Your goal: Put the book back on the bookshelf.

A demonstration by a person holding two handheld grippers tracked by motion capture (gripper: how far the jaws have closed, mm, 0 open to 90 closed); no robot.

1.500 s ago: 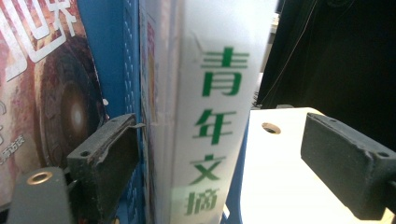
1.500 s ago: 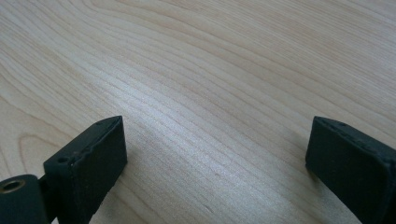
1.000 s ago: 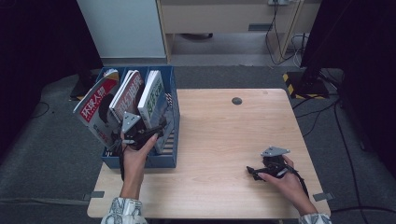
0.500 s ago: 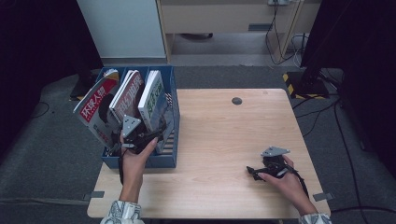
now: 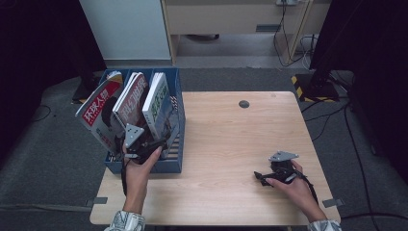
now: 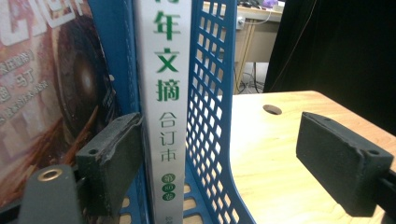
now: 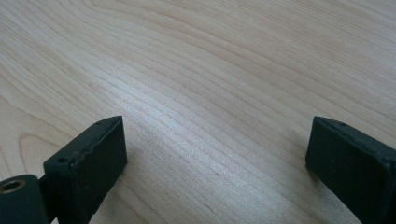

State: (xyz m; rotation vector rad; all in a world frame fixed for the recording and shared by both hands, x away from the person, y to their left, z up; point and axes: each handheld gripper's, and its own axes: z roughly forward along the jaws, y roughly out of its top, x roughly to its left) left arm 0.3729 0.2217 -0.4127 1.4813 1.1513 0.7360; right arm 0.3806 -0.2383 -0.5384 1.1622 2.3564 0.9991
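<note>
On a wooden table point(image 5: 226, 144), a blue rack point(image 5: 177, 120) held three leaning books; the left gripper point(image 6: 224, 158), jaws wide apart, straddled the white book point(image 6: 166, 93) and the rack's mesh wall; the right gripper point(image 7: 215, 158) hovered open over bare wood, well apart.

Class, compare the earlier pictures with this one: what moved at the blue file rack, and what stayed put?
Hardly anything moved. The left claw stays open at the blue plastic file rack, straddling the white-spined green-lettered book and the rack's wall. The right claw still rests open on the pale wooden table.
</note>
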